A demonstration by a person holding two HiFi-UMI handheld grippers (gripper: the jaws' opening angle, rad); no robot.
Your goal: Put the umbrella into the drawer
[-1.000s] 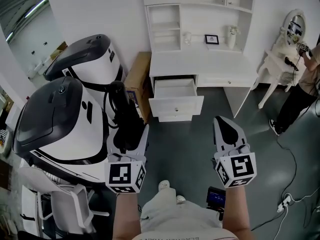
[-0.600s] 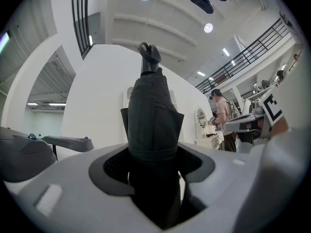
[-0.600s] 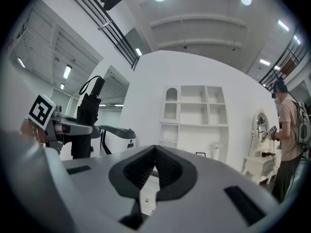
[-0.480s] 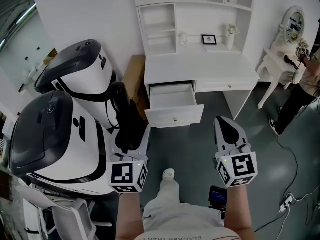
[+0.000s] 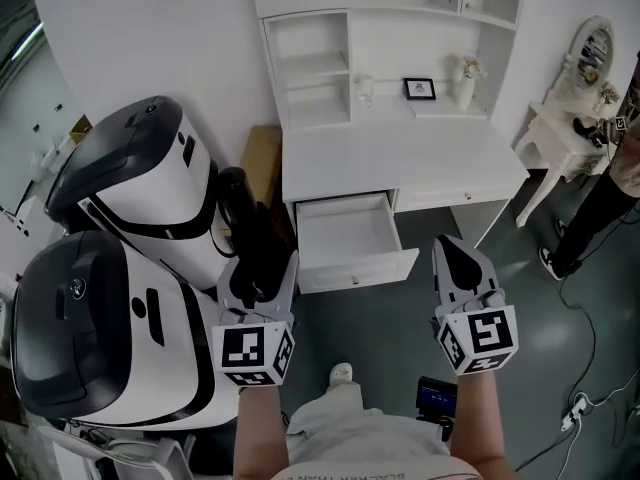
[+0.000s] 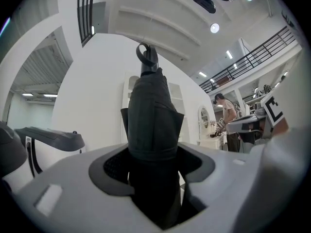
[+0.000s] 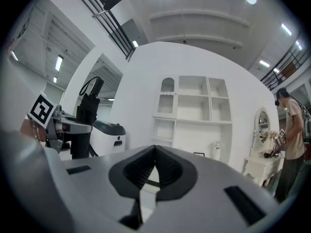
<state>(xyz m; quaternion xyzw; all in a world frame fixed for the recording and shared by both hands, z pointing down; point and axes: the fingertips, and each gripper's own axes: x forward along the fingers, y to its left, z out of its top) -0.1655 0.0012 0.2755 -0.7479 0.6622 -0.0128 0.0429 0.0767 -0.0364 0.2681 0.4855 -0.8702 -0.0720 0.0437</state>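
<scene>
A folded black umbrella point(image 5: 246, 236) stands upright in my left gripper point(image 5: 258, 266), whose jaws are shut on its lower part. In the left gripper view the umbrella point(image 6: 152, 115) fills the gap between the jaws, its strap loop at the top. A white desk point(image 5: 400, 158) stands ahead with its left drawer point(image 5: 366, 267) pulled open and nothing visible inside. The umbrella is to the left of the drawer, short of it. My right gripper point(image 5: 456, 256) is shut with nothing in it, just right of the drawer front. In the right gripper view the right gripper point(image 7: 154, 154) has its tips together.
Two large white-and-black machines point(image 5: 135, 193) point(image 5: 100, 338) stand close on the left. A cardboard box point(image 5: 260, 163) leans between them and the desk. A person point(image 5: 622, 173) stands by a small white vanity table point(image 5: 556, 128) at the right. A cable point(image 5: 582, 313) lies on the floor.
Both grippers have advanced toward the desk, and the open drawer now lies much nearer, between them. The left gripper's hold on the umbrella is unchanged.
</scene>
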